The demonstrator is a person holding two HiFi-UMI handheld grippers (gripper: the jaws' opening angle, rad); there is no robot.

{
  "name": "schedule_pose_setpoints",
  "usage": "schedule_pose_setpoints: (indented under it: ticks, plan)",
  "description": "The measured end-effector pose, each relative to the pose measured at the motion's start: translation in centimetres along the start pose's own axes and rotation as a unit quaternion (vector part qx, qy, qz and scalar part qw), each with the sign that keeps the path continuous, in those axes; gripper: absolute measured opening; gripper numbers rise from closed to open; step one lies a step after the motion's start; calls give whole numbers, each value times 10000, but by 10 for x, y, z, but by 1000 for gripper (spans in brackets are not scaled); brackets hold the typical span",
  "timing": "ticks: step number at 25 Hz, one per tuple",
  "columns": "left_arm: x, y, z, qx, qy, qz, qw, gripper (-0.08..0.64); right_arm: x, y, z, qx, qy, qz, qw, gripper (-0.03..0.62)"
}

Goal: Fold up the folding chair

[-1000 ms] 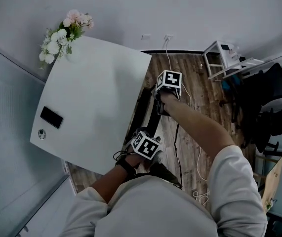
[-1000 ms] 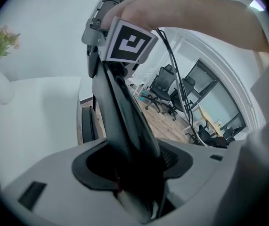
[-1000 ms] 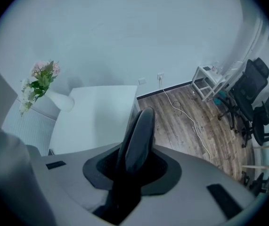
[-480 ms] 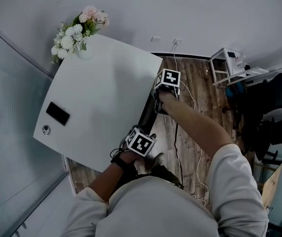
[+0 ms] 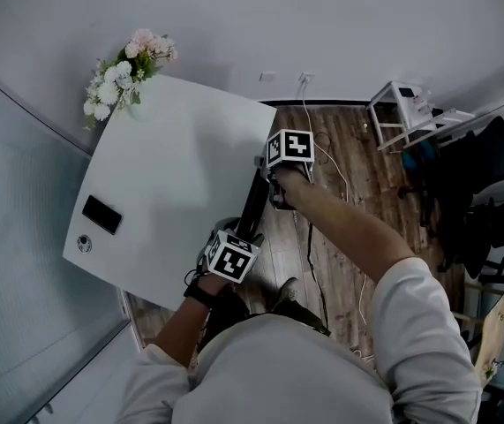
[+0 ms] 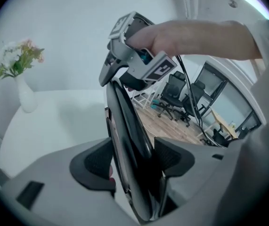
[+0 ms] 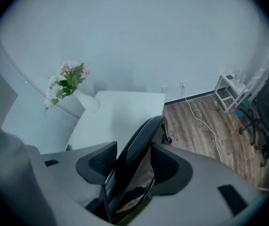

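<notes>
Chair [image 5: 253, 206] looks folded flat by the table [image 5: 172, 166]; left gripper [image 6: 134, 161] and right gripper [image 7: 132, 164] have just been opening their jaws, frame loose between. Next, I'd say: back away without tipping it.

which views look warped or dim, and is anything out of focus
Head view: fisheye warps the room round the table, dim overall. Left gripper view: black round vignette, folding chair close and soft. Right gripper view: same vignette, the chair shows glossy reflections.
</notes>
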State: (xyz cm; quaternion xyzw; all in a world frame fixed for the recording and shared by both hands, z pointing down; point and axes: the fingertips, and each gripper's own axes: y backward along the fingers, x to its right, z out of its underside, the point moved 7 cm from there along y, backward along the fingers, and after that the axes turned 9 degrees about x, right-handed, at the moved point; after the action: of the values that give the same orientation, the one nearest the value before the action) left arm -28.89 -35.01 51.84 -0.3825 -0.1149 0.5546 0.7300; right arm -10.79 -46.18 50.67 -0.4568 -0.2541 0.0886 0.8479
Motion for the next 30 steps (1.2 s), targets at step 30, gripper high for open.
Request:
schedule_pose_setpoints:
  ticks: [30]
  plan:
    - [213, 21, -168, 2780, -1506, -251, 9484, 46, 271, 429, 153, 4182, 1480, 686, 8936, 20]
